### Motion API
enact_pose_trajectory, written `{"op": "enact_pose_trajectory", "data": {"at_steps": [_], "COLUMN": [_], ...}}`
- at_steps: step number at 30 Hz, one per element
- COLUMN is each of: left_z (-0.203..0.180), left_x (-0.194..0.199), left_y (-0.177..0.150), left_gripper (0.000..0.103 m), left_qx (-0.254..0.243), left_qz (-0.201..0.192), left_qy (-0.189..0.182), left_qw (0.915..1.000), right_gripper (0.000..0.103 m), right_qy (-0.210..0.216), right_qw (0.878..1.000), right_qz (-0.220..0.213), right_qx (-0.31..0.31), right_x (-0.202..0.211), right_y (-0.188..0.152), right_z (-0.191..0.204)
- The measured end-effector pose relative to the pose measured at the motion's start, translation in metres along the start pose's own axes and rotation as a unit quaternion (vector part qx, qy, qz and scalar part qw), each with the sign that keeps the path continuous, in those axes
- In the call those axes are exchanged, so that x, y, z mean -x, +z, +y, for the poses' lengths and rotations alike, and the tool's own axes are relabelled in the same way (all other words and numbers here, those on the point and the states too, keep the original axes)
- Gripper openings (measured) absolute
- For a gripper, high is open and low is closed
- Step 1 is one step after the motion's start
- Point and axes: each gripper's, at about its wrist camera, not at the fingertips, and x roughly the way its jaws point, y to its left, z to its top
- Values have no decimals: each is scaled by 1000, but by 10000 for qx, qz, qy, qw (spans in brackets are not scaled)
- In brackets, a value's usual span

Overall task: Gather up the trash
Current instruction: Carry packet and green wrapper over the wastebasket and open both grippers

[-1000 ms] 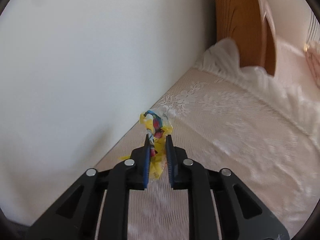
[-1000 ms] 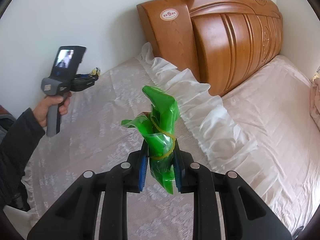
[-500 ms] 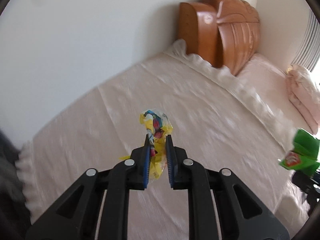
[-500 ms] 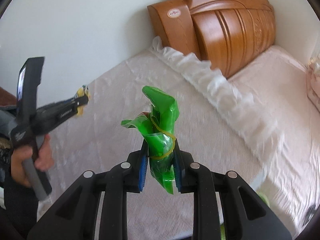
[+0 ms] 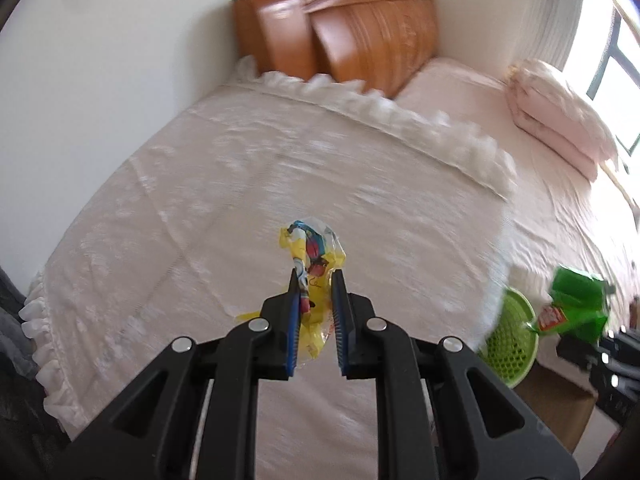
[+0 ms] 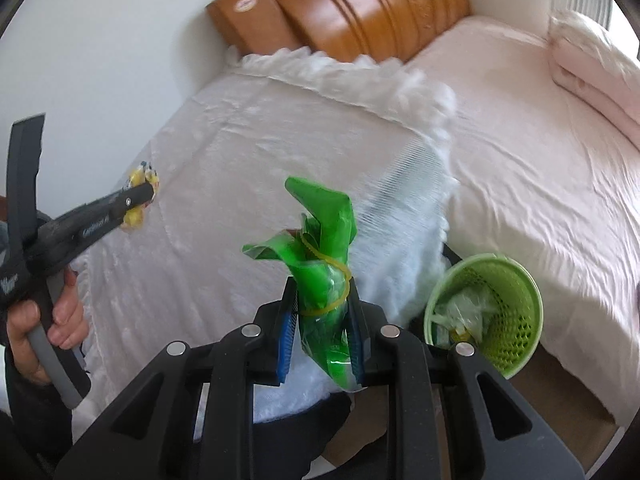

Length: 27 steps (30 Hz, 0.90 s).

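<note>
green wrapper (image 6: 324, 280) upright in right tongs (image 6: 322, 320)

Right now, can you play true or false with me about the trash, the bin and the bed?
1. The right tool is shut on a green bag. True.
2. The left tool is empty. False: it is shut on a yellow wrapper.
3. The bin is red. False: it is light green.
4. The bin already has some trash in it. True.
5. The bin stands on top of the bed. False: it is down beside the bed, below its edge.
6. A yellow rubber band goes around the green bag. True.
</note>
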Motion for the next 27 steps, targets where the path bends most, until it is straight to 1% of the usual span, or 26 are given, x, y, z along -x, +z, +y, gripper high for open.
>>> {"op": "enact_pose_trajectory", "data": {"at_steps": [2,4,6,8,11,14,17,19,21,23,25,27], "left_z": [-33,-62,-91,-126,-173,-217,-242,-254,-265,-271,-276,-280], "left_x": [8,12,13,13,14,19,23,24,25,27,27,27], "left_y": [-11,-21,-30,-41,-52,-63,-70,-75,-80,-84,-87,-89], "left_gripper": [15,15,14,14,14,15,15,15,15,15,15,15], "left_qx": [-224,-307,-312,-275,-396,-613,-685,-759,-853,-917,-990,-1067], "left_qz": [-43,-41,58,191,279,227,261,263,269,289,309,334], "left_qy": [-26,-127,-316,-588,-808,-837,-895,-844,-767,-741,-705,-680], "left_qw": [9997,9994,9990,9977,9956,9943,9933,9932,9930,9926,9921,9914], "right_gripper": [23,23,23,23,23,23,23,23,24,25,25,26], "right_qy": [-40,-132,-266,-350,-514,-599,-640,-588,-488,-490,-461,-355], "right_qw": [9999,9997,9991,9986,9978,9975,9976,9979,9982,9975,9968,9957], "right_qz": [-98,-216,-326,-397,-404,-312,-152,-21,95,251,385,553], "right_qx": [9,42,43,-18,-116,-191,-206,-258,-349,-433,-523,-659], "right_x": [15,33,50,66,82,83,67,51,28,-2,-24,-47], "right_y": [-5,-12,-19,-27,-42,-55,-66,-72,-76,-79,-82,-85], "right_z": [-23,-46,-74,-102,-145,-178,-204,-217,-229,-240,-247,-254]}}
